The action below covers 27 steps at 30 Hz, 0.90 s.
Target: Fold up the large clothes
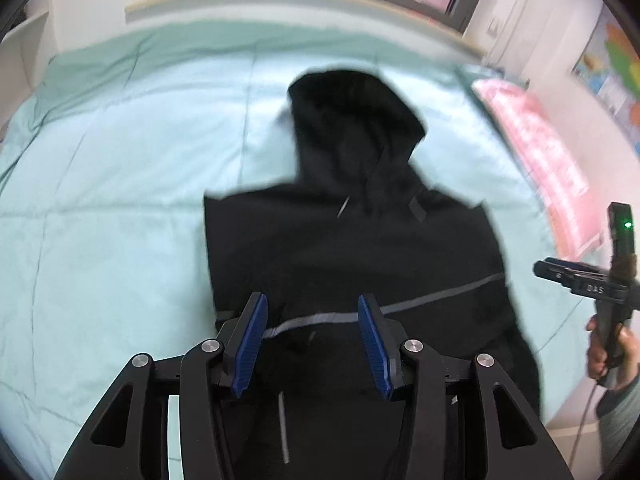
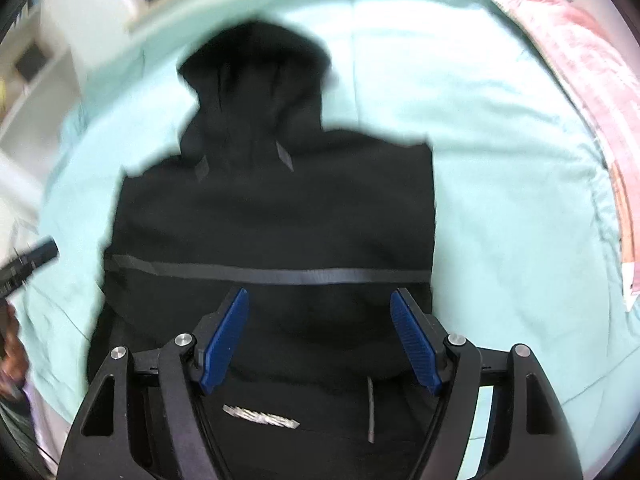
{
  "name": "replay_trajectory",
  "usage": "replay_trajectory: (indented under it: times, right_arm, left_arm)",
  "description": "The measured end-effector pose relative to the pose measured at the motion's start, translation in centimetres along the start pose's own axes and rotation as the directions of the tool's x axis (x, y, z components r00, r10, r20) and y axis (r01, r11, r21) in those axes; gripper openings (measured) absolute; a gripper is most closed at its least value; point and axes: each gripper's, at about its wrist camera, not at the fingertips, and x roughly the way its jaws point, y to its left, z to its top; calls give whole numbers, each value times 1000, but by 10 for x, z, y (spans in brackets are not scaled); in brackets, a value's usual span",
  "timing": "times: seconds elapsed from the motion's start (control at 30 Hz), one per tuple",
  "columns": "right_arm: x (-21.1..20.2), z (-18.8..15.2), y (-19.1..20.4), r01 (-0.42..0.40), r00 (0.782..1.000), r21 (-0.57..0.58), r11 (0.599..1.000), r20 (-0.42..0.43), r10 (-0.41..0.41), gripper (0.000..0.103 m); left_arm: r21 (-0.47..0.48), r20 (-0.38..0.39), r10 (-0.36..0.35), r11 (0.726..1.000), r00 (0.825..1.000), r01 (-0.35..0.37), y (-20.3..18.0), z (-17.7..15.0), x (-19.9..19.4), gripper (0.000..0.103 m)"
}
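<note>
Hoodie (image 2: 272, 216) lies flat on mint quilt (image 1: 120, 200) near pink pillow (image 1: 540, 152).

one black hoodie (image 2: 272, 208), two claws, one pink blanket (image 1: 536, 152).

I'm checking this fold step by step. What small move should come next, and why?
Probably lower both open grippers, left and right, onto the black hooded jacket's near hem: its sides look folded in, and neither gripper holds cloth on the pale green quilt.
</note>
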Motion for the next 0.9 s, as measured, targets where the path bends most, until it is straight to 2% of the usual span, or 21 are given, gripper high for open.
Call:
replay_trajectory:
  times: [0.1,0.17,0.23,0.33,0.53,0.77,0.9]
  right_arm:
    - [-31,35,8,-41,997,17,999,71,40,78]
    - [-47,56,15,-39,992,0,999,119,39,78]
    - [-55,70,20,-32,989,-14,999,146,34,78]
    - [-56,92,22,-31,984,-16,999,172,33,78]
    - [-14,134,24,-35,988,10,999,149,34,78]
    - [72,191,23,17,994,12,1000,105,-18,78]
    - [125,219,16,60,996,19,998,71,-61,78]
  left_arm:
    - [8,55,-1,1000,998,0,-6,28,-21,48]
    - [16,80,9,1000,997,-10,-13,46,-26,50]
    - [12,96,16,1000,995,-17,-16,62,-27,54]
    - [7,106,2,1000,994,-3,-15,83,-19,54]
    - [-8,85,-19,1000,996,20,-11,128,27,54]
    - [-56,39,-1,998,999,4,6,186,120,54]
    - [-38,-7,44,998,999,-44,7,214,181,54]
